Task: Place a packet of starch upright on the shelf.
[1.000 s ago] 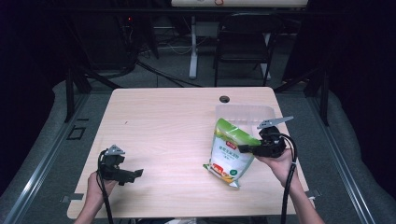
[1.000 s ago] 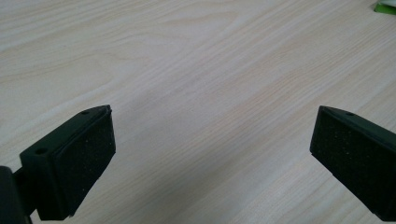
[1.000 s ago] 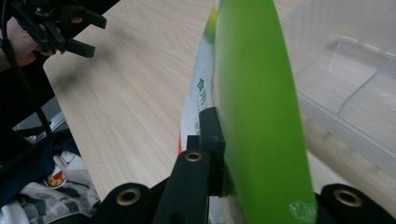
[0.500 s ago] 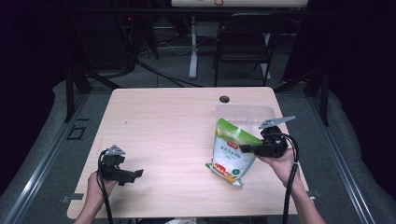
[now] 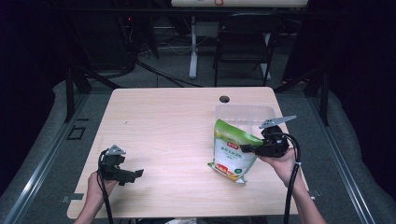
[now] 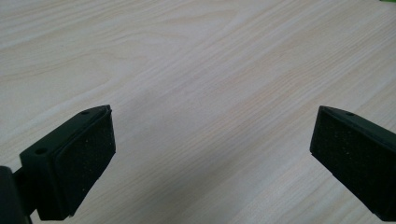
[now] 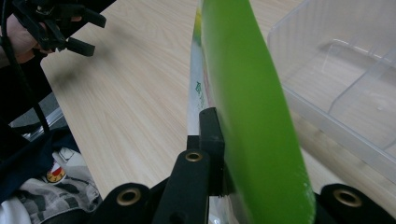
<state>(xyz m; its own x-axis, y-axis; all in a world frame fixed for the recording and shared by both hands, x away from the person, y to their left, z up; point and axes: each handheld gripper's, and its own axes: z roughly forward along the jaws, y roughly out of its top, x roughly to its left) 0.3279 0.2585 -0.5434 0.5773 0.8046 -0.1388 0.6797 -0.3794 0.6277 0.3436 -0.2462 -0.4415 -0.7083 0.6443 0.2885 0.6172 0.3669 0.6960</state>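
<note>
The right gripper is pinching the top edge of the green-and-white bag, holding it upright at four o'clock on the table, just in front of the clear bin. The step looks like carrying the bag; next it likely needs lifting toward twelve o'clock, over the bin's near wall. The left gripper is idling spread at seven o'clock.
</note>
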